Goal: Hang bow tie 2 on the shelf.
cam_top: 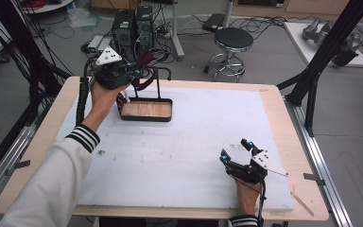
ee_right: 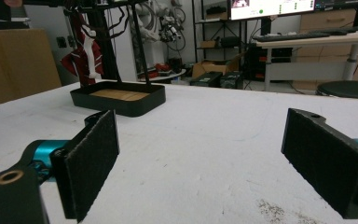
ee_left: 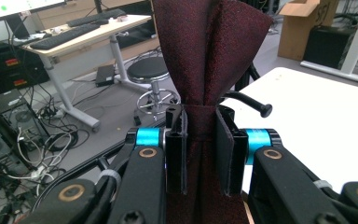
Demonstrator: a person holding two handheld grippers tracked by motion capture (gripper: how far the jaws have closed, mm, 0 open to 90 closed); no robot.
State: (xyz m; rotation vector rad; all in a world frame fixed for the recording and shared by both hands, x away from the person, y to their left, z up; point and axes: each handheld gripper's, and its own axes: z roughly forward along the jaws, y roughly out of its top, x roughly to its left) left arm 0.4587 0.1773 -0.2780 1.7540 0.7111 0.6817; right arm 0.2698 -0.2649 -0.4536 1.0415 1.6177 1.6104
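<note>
Your left gripper [ee_left: 200, 154] is squeezing its fingers tight on the dark red tie [ee_left: 209, 56], up by the black stand [cam_top: 146, 109]. Your right gripper [cam_top: 238, 150] is resting on the white tabletop [cam_top: 189, 151], fingers wide apart, holding nothing.

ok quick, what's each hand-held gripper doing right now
Left hand-held gripper: shut on the dark red woven fabric tie.
Right hand-held gripper: open, holding nothing, low over the white table.

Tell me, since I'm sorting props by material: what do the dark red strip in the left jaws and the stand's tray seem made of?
The dark red strip looks like woven fabric, matte with a fine speckled weave, bunching into soft folds. The tray seems to have a matte black rim, metal or plastic, and a floor showing pale wood grain.
</note>
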